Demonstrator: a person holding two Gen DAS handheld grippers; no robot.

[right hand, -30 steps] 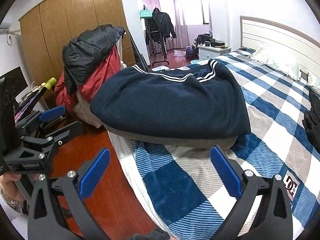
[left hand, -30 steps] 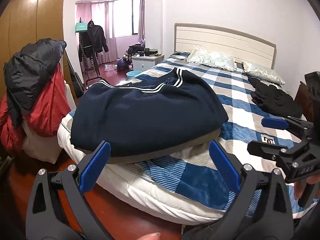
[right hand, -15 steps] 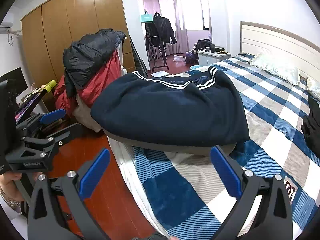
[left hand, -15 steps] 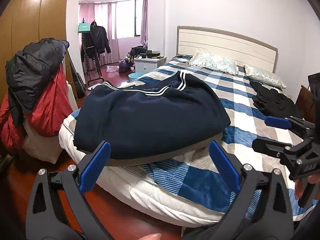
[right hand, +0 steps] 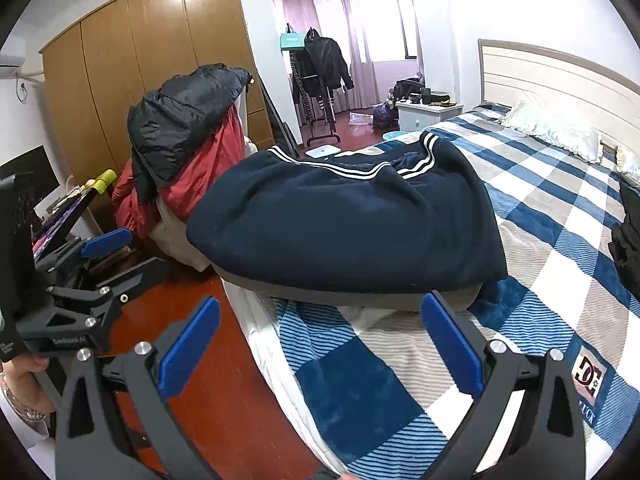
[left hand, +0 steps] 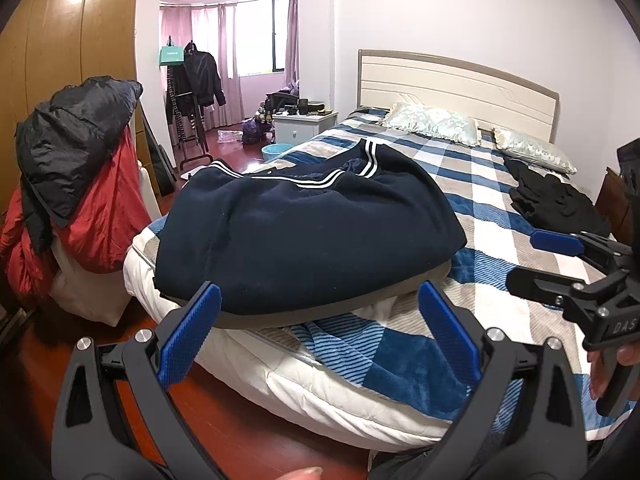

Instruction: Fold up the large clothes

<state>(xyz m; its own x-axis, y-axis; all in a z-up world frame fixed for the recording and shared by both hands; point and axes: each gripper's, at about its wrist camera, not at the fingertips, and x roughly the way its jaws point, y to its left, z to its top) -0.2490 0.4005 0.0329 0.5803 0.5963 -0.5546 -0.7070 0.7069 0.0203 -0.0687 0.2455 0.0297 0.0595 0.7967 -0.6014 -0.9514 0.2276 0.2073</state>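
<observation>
Both grippers have pulled back from the navy fleece jacket point(left hand: 304, 236) — left gripper point(left hand: 318, 330) and right gripper point(right hand: 320, 338) gape empty. It lies bunched across the bed's point(left hand: 480, 184) foot corner, striped hem toward the nightstand.

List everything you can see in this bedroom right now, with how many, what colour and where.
Garment: one, navy with white stripes, bunched at the foot of the bed.
Blanket: one, blue, white and beige check, covering the bed.
Pillows: two, pale and shiny, by the headboard.
Headboard: one, cream, against the wall.
Dark clothes: one black heap, on the bed's right side.
Coats: one black over one red, piled beside the wardrobe.
Wardrobe: one, wood brown, along the left wall.
Nightstand: one, white, beside the bed's head.
Basin: one, light blue, on the floor.
Hanging jacket: one, black, on a rack by the window.
Left gripper: blue pads, open, empty.
Right gripper: blue pads, open, empty.
</observation>
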